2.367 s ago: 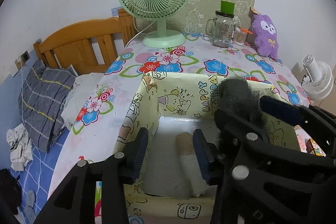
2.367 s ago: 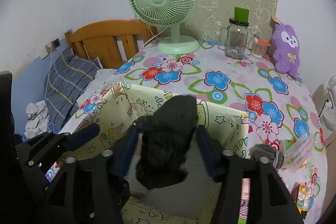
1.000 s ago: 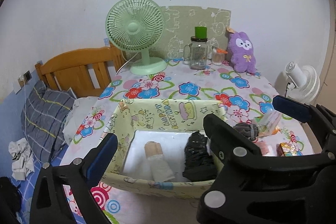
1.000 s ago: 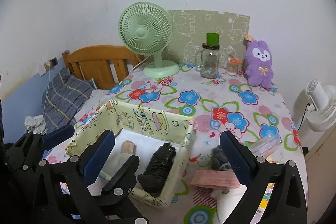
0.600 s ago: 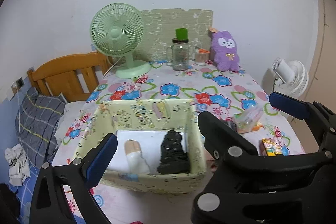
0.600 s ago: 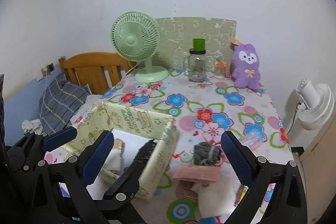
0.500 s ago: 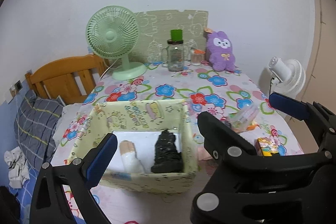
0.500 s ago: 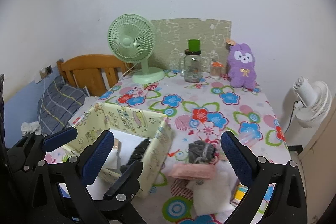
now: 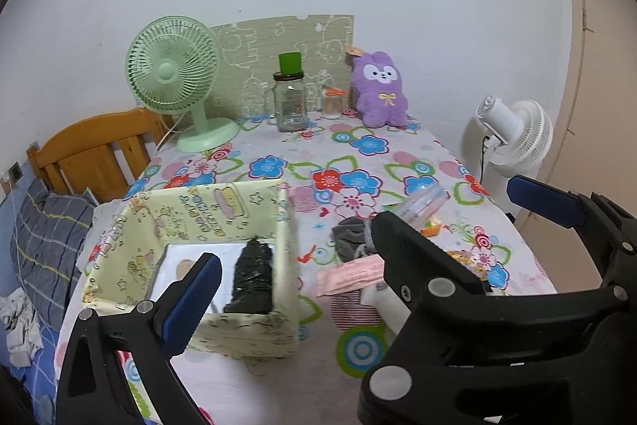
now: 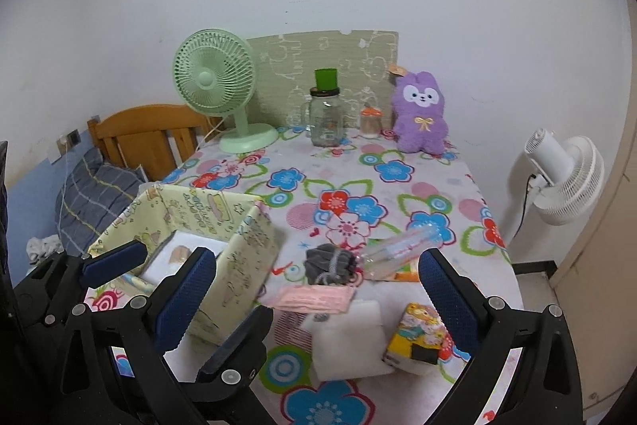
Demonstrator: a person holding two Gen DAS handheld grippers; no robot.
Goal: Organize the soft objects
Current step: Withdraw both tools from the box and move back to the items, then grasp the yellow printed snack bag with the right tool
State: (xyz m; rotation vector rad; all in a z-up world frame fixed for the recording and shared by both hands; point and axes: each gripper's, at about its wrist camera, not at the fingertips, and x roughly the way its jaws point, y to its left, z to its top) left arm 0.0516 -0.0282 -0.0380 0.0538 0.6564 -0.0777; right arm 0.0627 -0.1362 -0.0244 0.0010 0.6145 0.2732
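- The right gripper hangs above the near right part of the table, its jaws spread wide and holding nothing.
- The left gripper is also wide apart and empty, above the near edge of the yellow fabric box.
- Inside the box lie a black rolled sock against the right wall and a beige roll to its left.
- Right of the box, apart from its wall, a grey bundle sits beside a pink packet and a white pad.
- The flowered far half of the table is open up to the green fan, jar and purple plush.
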